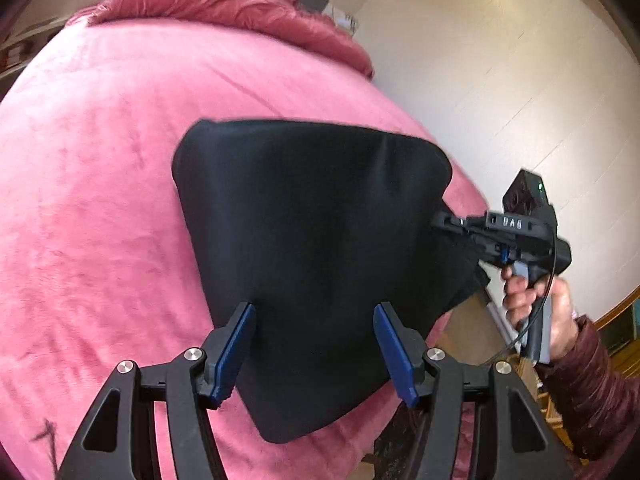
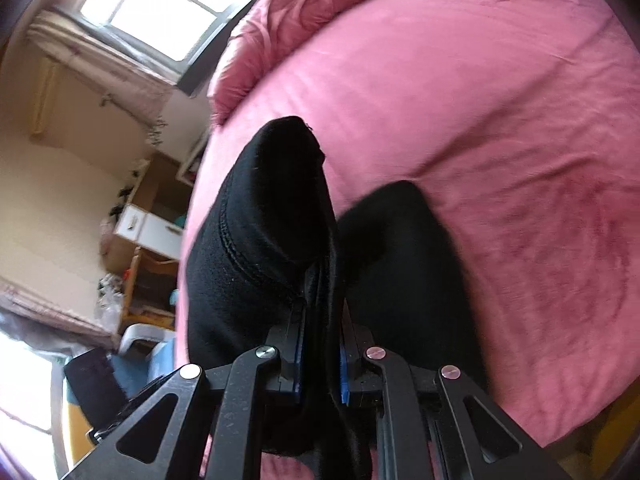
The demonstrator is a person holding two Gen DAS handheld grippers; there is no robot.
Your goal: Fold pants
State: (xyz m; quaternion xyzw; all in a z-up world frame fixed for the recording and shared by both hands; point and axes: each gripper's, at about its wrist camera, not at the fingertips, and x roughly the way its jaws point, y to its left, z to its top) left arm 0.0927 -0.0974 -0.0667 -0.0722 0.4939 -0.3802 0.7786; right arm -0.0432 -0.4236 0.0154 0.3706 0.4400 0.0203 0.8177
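Observation:
The black pants (image 1: pixel 312 248) lie folded into a compact bundle on the pink bed cover (image 1: pixel 100 200) near the bed's right edge. My left gripper (image 1: pixel 314 354) is open, its blue-padded fingers (image 1: pixel 236 348) spread just above the bundle's near part, holding nothing. My right gripper (image 1: pixel 444 222) reaches in from the right and pinches the bundle's right edge. In the right wrist view the right gripper (image 2: pixel 322 354) is shut on a thick fold of the pants (image 2: pixel 260 220), which bulges up in front of the camera.
A rumpled pink duvet (image 1: pixel 224 4) is heaped at the head of the bed. Pale floor (image 1: pixel 500 60) lies to the right of the bed. A window (image 2: pixel 160 4), shelves and a white cabinet (image 2: pixel 148 228) stand beside the bed.

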